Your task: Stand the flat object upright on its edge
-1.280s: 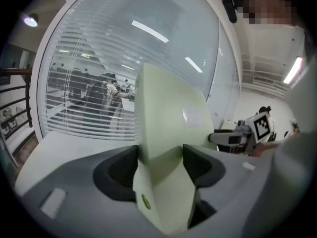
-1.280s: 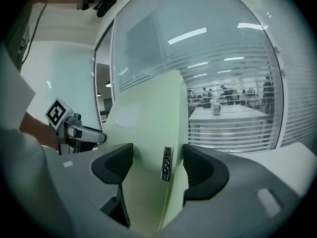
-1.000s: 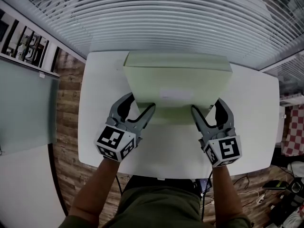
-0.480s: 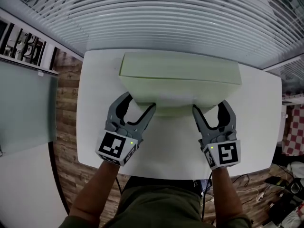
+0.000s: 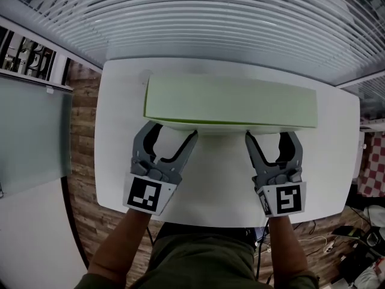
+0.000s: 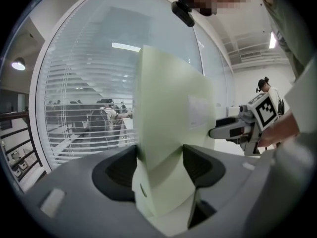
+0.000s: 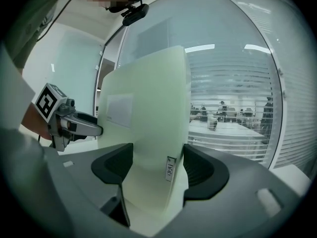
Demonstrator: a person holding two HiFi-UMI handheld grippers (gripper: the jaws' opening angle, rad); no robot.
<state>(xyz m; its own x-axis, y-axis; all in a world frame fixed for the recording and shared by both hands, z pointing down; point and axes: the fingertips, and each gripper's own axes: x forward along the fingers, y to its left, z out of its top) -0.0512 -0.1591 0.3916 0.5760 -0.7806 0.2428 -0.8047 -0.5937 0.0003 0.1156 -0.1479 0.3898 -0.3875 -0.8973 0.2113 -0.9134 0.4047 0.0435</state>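
A large flat pale green box stands almost upright on its long edge across the white table; from above I see mostly its narrow top side. My left gripper is at the box's near face by its left end, jaws spread wide, open. My right gripper mirrors it by the right end, also open. In the left gripper view a lower corner of the box sits between the jaws, and the right gripper shows beyond. In the right gripper view the box fills the jaw gap, with the left gripper beyond it.
The table's near edge runs just behind both grippers. Window blinds run behind the table's far edge. Wooden floor and a glass partition lie to the left.
The box has tipped up from a steep lean to nearly upright, its labelled face turning out of the head view. Both grippers stayed at its near lower edge, jaws equally wide.
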